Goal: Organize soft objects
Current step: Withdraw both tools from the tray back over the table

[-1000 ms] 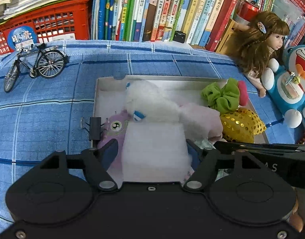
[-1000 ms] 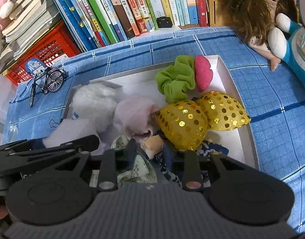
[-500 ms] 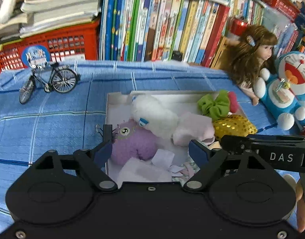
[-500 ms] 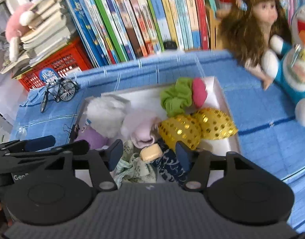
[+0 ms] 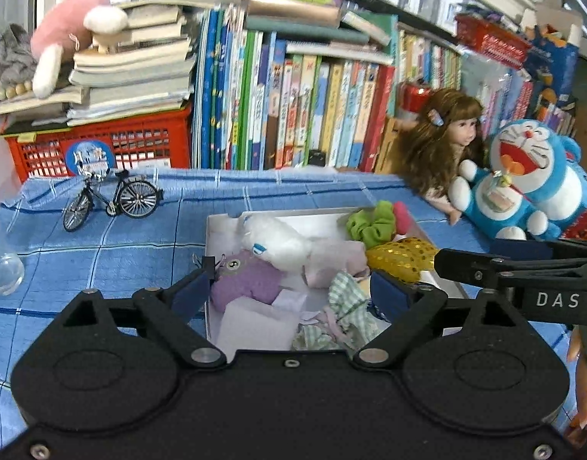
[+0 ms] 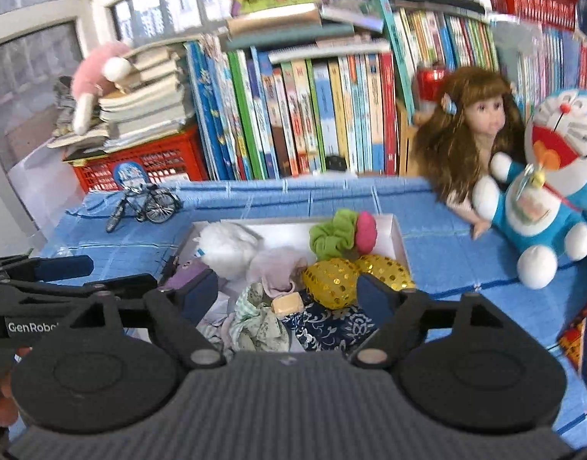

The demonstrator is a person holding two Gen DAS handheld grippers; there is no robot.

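A white box (image 5: 216, 230) (image 6: 397, 237) on the blue cloth holds soft things: a white plush (image 5: 278, 241) (image 6: 226, 249), a purple plush (image 5: 247, 281), a pale pink one (image 5: 333, 258), a green scrunchie (image 5: 372, 222) (image 6: 331, 235), a pink pad (image 6: 366, 230), gold sequin pieces (image 5: 402, 257) (image 6: 333, 278), white foam (image 5: 255, 324), checked cloth (image 5: 347, 306) and navy floral cloth (image 6: 328, 324). My left gripper (image 5: 289, 291) is open and empty above the box's near end. My right gripper (image 6: 289, 295) is open and empty, also held back above the box.
A toy bicycle (image 5: 113, 199) stands left of the box. A doll (image 5: 443, 142) and a blue cat plush (image 5: 523, 180) lean at the right. Books (image 5: 293, 107) and a red crate (image 5: 101, 142) line the back. A glass ball (image 5: 4, 272) lies far left.
Both grippers have let go of what they held, opened, and pulled up and back from the box. The white foam and the cloths now lie in the box.
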